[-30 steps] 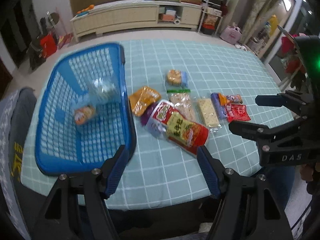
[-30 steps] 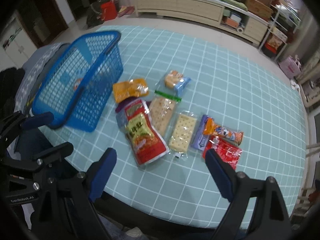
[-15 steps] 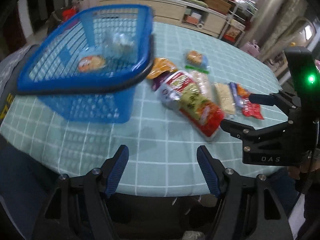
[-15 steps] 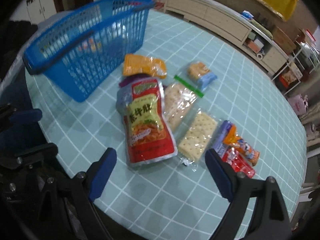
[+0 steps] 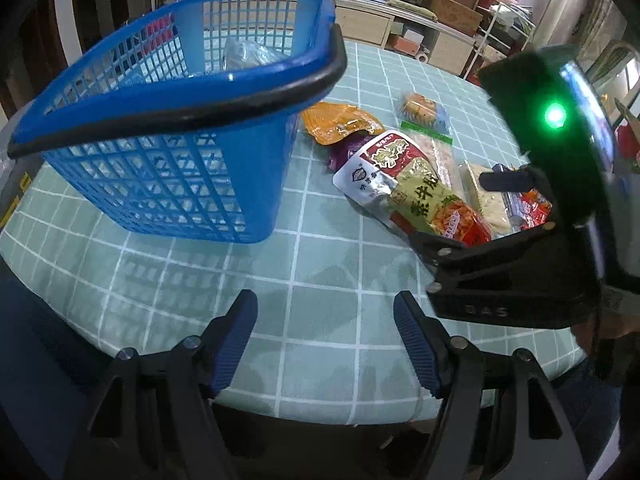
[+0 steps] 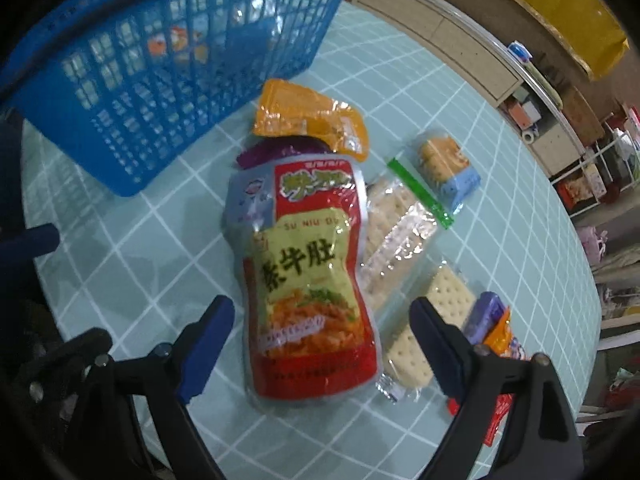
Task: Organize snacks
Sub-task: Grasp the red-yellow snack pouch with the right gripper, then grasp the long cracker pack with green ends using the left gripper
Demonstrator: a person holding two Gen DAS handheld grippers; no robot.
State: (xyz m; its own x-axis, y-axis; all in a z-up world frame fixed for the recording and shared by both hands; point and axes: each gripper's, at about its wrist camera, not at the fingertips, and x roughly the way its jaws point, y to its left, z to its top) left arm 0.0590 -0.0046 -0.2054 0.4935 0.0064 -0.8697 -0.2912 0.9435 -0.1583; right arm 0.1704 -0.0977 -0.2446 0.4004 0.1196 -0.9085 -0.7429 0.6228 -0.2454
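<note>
Right gripper (image 6: 320, 344) is hanging over the red-and-yellow glossy snack pouch (image 6: 308, 280), jaws closing, pads not touching it. Left gripper (image 5: 324, 340) is standing apart, empty, above checked teal tablecloth (image 5: 320, 280). Blue plastic mesh basket (image 5: 180, 128) is sitting beyond.
</note>
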